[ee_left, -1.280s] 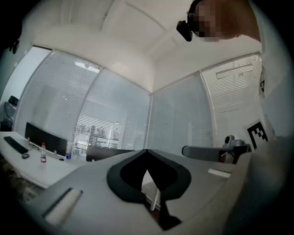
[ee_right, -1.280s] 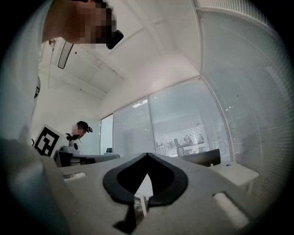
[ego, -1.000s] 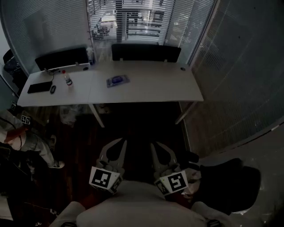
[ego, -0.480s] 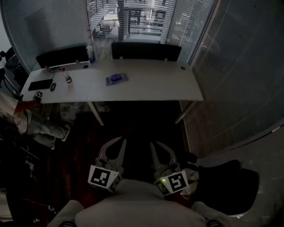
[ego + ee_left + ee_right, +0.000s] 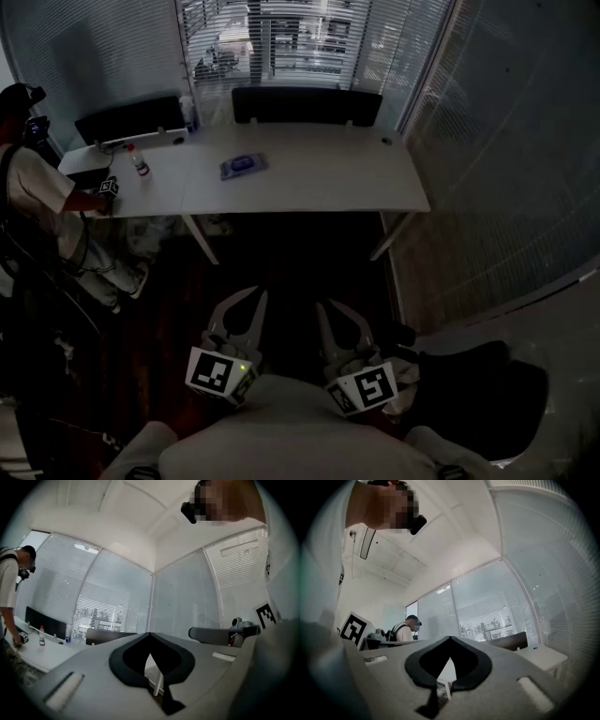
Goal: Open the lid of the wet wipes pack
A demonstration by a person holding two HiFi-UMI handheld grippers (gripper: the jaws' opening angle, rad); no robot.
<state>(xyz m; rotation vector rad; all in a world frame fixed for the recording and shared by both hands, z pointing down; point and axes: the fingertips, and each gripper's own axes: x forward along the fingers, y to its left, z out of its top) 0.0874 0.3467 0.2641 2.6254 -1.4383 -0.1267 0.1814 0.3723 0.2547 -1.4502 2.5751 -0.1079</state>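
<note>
The wet wipes pack (image 5: 244, 166), bluish with a darker lid patch, lies flat on the white table (image 5: 319, 178) far ahead of me, left of the table's middle. Its lid looks flat, though it is too small to be sure. My left gripper (image 5: 254, 296) and right gripper (image 5: 324, 306) hang side by side low in the head view, over dark floor and well short of the table. Both are shut with nothing between the jaws. In the left gripper view the left gripper (image 5: 149, 634) has its tips meeting, and in the right gripper view the right gripper (image 5: 450, 638) does too.
A person (image 5: 33, 202) stands at the table's left end holding a small marker cube (image 5: 110, 186). A small bottle (image 5: 139, 165) stands on the table there. Black panels (image 5: 307, 105) line the table's far edge before blinds. A black chair (image 5: 487, 380) is at my right.
The person at the left has stepped up to the table's left end and stands upright. Both grippers stay shut and have drifted only slightly.
</note>
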